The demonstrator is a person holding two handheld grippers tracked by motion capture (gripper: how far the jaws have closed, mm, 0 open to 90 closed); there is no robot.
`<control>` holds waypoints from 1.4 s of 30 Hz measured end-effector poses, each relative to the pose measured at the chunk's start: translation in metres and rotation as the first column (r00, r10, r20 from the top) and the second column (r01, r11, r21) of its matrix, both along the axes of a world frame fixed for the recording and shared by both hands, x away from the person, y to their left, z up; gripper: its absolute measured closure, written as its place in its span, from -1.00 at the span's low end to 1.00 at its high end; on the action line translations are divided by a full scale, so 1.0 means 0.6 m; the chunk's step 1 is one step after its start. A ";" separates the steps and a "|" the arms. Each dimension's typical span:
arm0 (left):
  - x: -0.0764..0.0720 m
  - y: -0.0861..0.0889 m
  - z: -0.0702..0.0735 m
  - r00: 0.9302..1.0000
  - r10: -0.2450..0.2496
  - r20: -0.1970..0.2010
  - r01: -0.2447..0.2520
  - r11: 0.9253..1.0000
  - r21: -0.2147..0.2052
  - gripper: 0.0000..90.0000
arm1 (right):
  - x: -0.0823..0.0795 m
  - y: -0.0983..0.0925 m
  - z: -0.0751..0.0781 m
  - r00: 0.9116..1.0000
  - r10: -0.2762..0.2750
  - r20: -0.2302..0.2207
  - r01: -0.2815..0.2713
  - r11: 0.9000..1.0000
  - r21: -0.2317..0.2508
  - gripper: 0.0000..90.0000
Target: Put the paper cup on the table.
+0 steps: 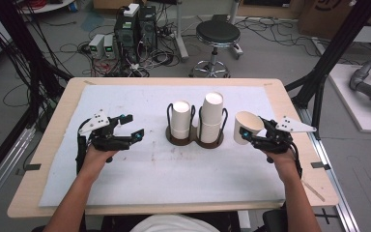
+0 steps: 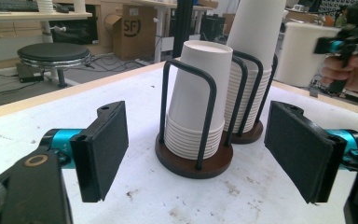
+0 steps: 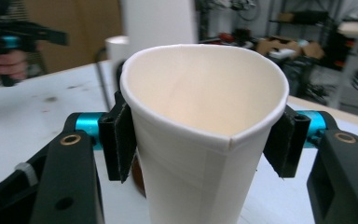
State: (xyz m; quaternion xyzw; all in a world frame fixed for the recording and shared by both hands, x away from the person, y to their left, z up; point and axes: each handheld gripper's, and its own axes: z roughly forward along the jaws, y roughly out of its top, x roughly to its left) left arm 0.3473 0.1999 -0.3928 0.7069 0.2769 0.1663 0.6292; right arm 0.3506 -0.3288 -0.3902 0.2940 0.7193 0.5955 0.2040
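The right gripper point(image 1: 252, 137) has its fingers clamped on a single paper cup point(image 1: 246, 126), held mouth-up and tilted just right of the two-post cup holder point(image 1: 195, 139) on the tabletop point(image 1: 125, 183). The left gripper point(image 1: 131, 126) hovers left of the holder — fingers wide apart, empty. The right hand is nearer the taller stack point(image 1: 211, 116).

**What my two handheld grippers look like**

From my remote seat: the left gripper point(image 1: 134, 126) and right gripper point(image 1: 245, 137) are both matte black with chunky angular bodies. I can see turquoise anodised collars behind each flat black jaw, and the jaws have dark padded faces. There are brass-ringed screw holes on the linkage arms. Each one carries a light grey triangular plate dotted with small dark spots on top, and black cables trail back. The forearms are bare, no sleeves, and there's a white top at the bottom edge.
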 end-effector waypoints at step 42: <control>0.001 -0.003 -0.007 1.000 0.006 -0.007 -0.006 1.000 0.021 -0.52 | 0.042 -0.043 -0.071 0.955 -0.232 -0.185 0.202 0.965 -0.165 -0.46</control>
